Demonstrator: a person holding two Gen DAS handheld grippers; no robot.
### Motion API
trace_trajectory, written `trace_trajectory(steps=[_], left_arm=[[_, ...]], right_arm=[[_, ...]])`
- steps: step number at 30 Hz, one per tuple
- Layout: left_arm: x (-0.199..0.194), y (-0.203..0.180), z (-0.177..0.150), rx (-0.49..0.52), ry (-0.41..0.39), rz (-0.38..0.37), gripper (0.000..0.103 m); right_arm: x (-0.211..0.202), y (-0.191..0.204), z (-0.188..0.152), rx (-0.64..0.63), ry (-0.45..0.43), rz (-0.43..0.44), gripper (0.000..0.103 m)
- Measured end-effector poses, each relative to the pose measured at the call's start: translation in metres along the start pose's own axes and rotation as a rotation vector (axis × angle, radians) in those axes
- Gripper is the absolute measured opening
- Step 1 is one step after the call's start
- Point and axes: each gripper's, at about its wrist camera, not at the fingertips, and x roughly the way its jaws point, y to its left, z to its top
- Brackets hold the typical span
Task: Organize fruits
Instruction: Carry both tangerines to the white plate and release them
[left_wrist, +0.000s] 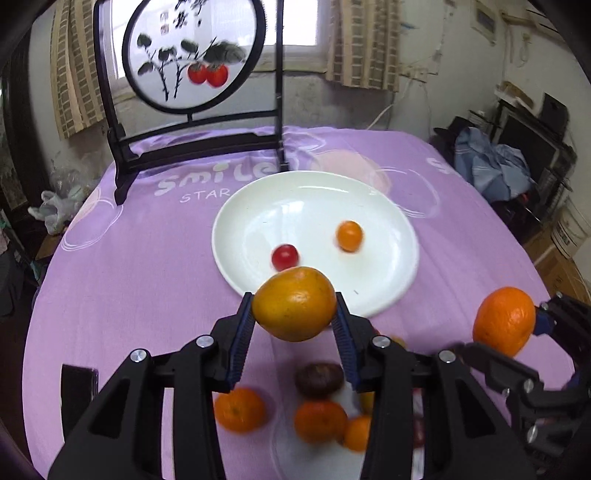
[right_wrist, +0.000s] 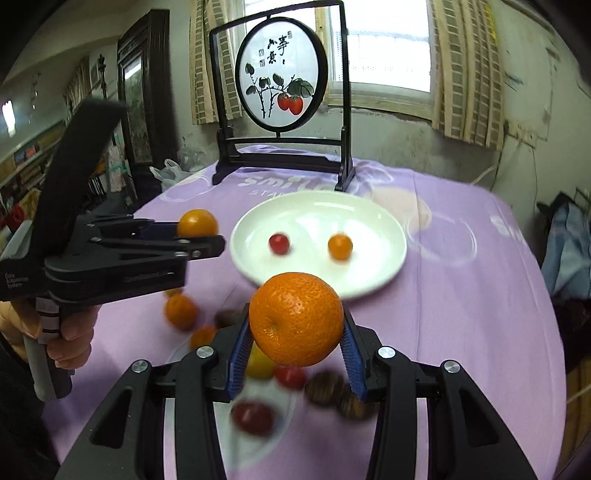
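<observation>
My left gripper (left_wrist: 295, 314) is shut on a yellow-orange citrus fruit (left_wrist: 294, 302) and holds it above the near rim of the white plate (left_wrist: 258, 206). It also shows in the right wrist view (right_wrist: 207, 236). My right gripper (right_wrist: 295, 325) is shut on a bright orange mandarin (right_wrist: 295, 317), also near the plate's (right_wrist: 369, 221) front rim; it shows in the left wrist view (left_wrist: 504, 319). On the plate lie a red cherry tomato (left_wrist: 284, 255) and a small orange fruit (left_wrist: 349, 235).
Several loose fruits lie blurred on the purple tablecloth (left_wrist: 129, 277) below the grippers: mandarins (left_wrist: 240, 408), a dark brown fruit (left_wrist: 318, 380), red tomatoes (right_wrist: 253, 417). A black-framed painted screen (left_wrist: 192, 55) stands behind the plate. Clutter lines the room's sides.
</observation>
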Motion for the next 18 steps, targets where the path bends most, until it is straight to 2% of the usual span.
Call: trace_trajectory(steps=[3, 8, 13, 15, 16, 18], left_arm=[[0.036, 0.013, 0.016, -0.049, 0.043, 0.026, 0.041], [0.085, 0.021, 0.023, -0.049, 0.129, 0.064, 0.041], [0.107, 0.020, 0.025, -0.048, 0.152, 0.062, 0.043], [0.108, 0.018, 0.026, -0.057, 0.144, 0.043, 0.060], [0.105, 0.017, 0.026, -0.058, 0.134, 0.045, 0.065], [0.093, 0.013, 0.026, -0.056, 0.099, 0.071, 0.081]], right_arm=[[0.034, -0.006, 0.014, -0.002, 0.047, -0.027, 0.045], [0.083, -0.014, 0.023, 0.016, 0.133, -0.033, 0.045], [0.110, -0.022, 0.025, 0.072, 0.185, -0.016, 0.046], [0.113, -0.025, 0.023, 0.103, 0.197, -0.002, 0.047], [0.110, -0.026, 0.023, 0.110, 0.187, -0.002, 0.050], [0.098, -0.027, 0.020, 0.114, 0.157, -0.005, 0.058]])
